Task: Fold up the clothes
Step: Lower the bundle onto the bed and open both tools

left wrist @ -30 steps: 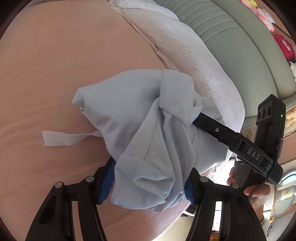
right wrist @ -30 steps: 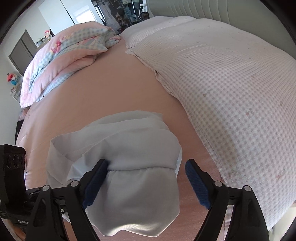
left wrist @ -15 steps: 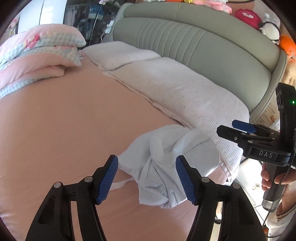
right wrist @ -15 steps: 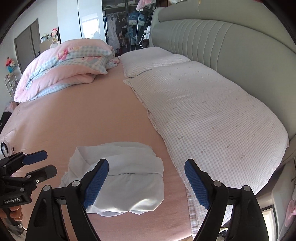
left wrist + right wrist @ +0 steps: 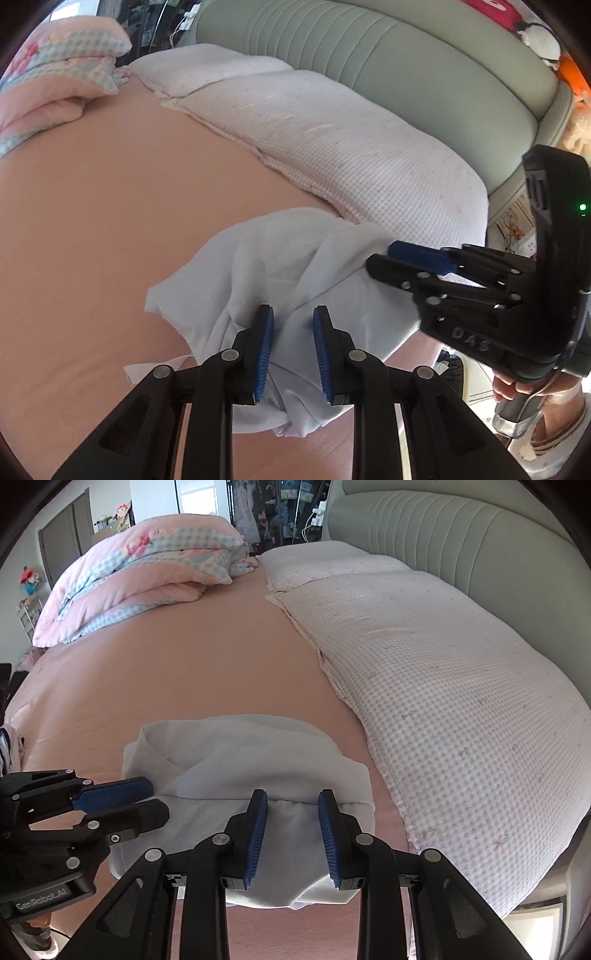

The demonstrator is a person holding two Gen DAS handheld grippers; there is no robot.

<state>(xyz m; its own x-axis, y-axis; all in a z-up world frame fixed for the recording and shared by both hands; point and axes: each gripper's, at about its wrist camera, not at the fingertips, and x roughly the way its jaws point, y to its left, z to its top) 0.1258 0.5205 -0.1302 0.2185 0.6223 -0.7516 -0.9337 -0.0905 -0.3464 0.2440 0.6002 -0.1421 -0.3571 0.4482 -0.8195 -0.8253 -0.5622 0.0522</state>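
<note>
We are in a home bedroom: a bed under a pink sheet, a padded grey-green headboard, checked pillows along it, a folded pink floral quilt at the far side, and plush toys above the headboard.

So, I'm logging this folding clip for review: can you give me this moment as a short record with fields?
garment: pale blue cloth, bunched, lying on the pink sheet
left gripper: fingers partly open, cloth between them, not clamped
right gripper: fingers partly open over the cloth's near edge
beside garment: checked pillow
far corner: folded quilt
fold state: not neat yet
</note>
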